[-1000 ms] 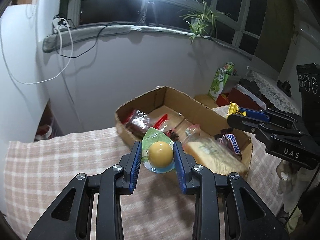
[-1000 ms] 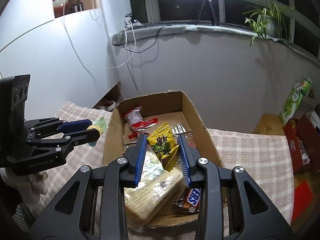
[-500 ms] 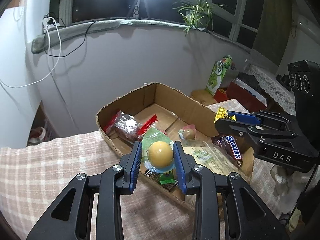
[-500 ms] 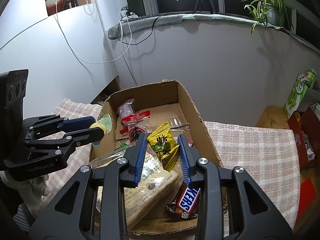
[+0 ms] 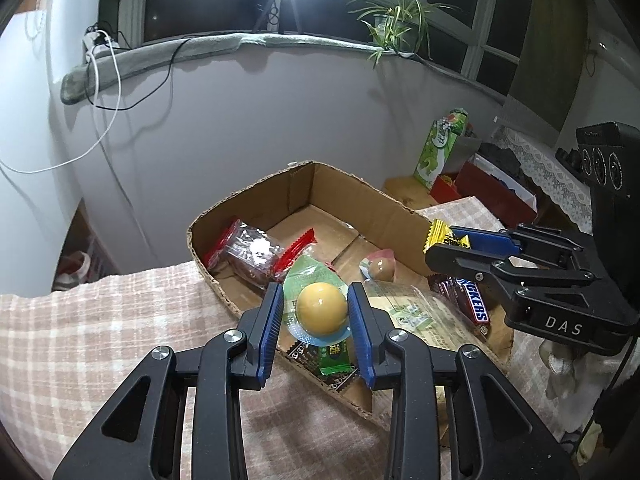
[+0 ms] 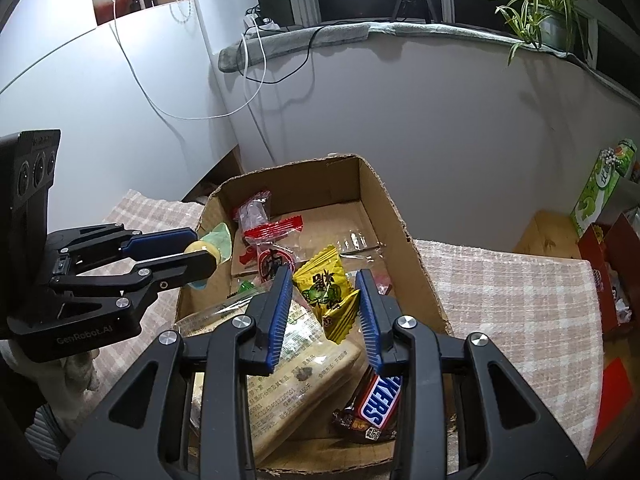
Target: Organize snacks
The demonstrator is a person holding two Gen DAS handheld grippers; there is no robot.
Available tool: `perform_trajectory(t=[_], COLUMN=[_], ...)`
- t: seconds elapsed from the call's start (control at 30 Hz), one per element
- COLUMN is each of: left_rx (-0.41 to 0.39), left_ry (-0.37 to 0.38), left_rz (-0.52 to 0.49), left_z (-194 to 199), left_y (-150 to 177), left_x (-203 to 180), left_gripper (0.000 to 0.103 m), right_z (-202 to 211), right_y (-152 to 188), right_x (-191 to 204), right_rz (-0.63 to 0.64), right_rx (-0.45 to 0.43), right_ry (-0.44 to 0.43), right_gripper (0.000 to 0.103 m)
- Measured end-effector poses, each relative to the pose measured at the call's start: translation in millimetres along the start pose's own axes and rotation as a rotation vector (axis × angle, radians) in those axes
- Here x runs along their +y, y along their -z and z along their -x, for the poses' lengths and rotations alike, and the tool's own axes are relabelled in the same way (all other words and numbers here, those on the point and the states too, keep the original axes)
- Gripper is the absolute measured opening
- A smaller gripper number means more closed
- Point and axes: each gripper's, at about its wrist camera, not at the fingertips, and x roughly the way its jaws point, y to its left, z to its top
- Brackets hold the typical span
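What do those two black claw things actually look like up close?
Both are black plastic. The left gripper and the right gripper each have two fingers with ribbed blue pads, triangular cut-outs and silver screws. From the side, one body reads "DAS", the other "GenRobot.AI". Each carries a black box with three round lenses.
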Motion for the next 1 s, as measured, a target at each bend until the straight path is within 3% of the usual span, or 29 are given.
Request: perform_trajectory(t=[0.13,0.2,0.27,0.37,1.0], left_rx=[0.0,0.001,0.003,-0.003,-0.005], left_ry=[-0.001,0.001,0.0,-0.004,-0.015], left_rz=[0.0,0.0,-0.005,-0.007,-0.003], left_z=[-0.4,-0.6,-1.2,-1.1,2.4], left_y=[0.4,0.5,0.3,0.2,1.9], left_x=[-0.1,-0.6,-2.1,-3.7,-5.4], left_gripper=[0.032,0.032,0.036,0.058,0.062], right_z=[0.1,0.8,2.0,3.9,14.6], right_y=[0.4,0.8,0.7,0.6,2.7], right_x=[-0.4,-0.5,-0.2,0.5,0.4], right_rz=[-0.003,-0.002,-0.002,0.001,-0.014], right_rx=[0.0,-0.003,-0.009,-0.016,-0.024], right_ry=[0.008,0.017,0.024,0.039,0.056], right_gripper=[0.043,0.061,0.07,0.07,0.071])
